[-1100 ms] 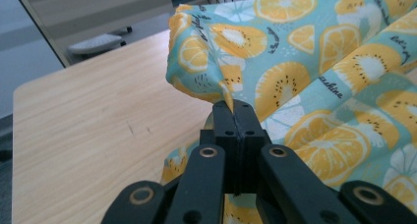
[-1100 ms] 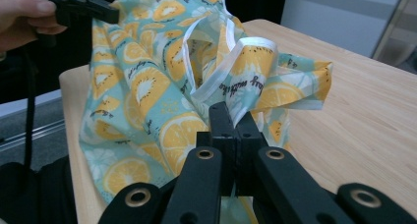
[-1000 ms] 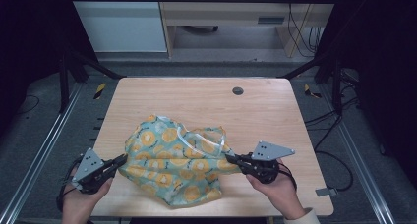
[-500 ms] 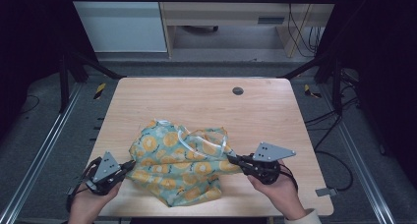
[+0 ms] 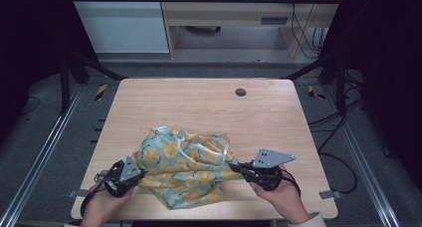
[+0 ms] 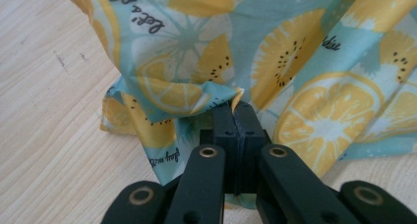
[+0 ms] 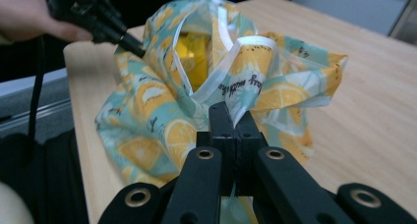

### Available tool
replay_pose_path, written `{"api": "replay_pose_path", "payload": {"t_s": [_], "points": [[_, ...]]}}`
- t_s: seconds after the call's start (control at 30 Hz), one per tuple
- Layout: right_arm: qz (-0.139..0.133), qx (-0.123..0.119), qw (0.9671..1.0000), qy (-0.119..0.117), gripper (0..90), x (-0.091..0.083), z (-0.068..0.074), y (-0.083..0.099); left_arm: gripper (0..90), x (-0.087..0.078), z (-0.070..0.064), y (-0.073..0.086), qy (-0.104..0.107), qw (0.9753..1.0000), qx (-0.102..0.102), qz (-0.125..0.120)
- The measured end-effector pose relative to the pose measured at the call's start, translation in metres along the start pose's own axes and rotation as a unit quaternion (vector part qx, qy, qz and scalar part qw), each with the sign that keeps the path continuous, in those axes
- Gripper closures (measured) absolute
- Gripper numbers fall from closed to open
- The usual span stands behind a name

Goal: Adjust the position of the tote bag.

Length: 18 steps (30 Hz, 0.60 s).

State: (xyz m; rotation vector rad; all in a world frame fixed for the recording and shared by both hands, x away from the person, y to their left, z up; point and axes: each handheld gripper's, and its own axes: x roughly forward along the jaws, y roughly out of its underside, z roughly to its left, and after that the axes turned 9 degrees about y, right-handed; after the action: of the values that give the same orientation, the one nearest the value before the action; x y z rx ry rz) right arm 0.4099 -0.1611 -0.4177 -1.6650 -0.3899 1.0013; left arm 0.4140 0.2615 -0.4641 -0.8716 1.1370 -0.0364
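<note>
One lemon-print cloth (image 5: 186,167), two claws, one table (image 5: 199,102).

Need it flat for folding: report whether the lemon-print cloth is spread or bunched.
Bunched. The cloth sits crumpled in folds between the left gripper and right gripper, each pinching an edge.

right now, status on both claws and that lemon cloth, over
Left claw shut on the crumpled teal lemon-print cloth, near-left edge. Right claw shut on its white-trimmed right side. Cloth bunched on the light wooden table; nothing in the way.
</note>
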Motion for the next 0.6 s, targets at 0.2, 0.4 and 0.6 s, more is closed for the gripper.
{"api": "replay_pose_path", "payload": {"t_s": [0.2,0.4,0.6], "points": [[0.054,-0.014,0.9982,-0.023,90.0,0.011,0.003,0.017,90.0,0.004,0.004,0.001,-0.009,0.9999,-0.004,0.008],[0.088,-0.02,0.9956,-0.023,90.0,0.021,0.005,0.023,90.0,0.007,0.006,0.002,-0.013,0.9998,-0.007,0.011],[0.12,-0.024,0.9922,-0.024,90.0,0.031,0.004,0.031,90.0,0.011,0.011,0.002,-0.017,0.9997,-0.003,0.015]]}}
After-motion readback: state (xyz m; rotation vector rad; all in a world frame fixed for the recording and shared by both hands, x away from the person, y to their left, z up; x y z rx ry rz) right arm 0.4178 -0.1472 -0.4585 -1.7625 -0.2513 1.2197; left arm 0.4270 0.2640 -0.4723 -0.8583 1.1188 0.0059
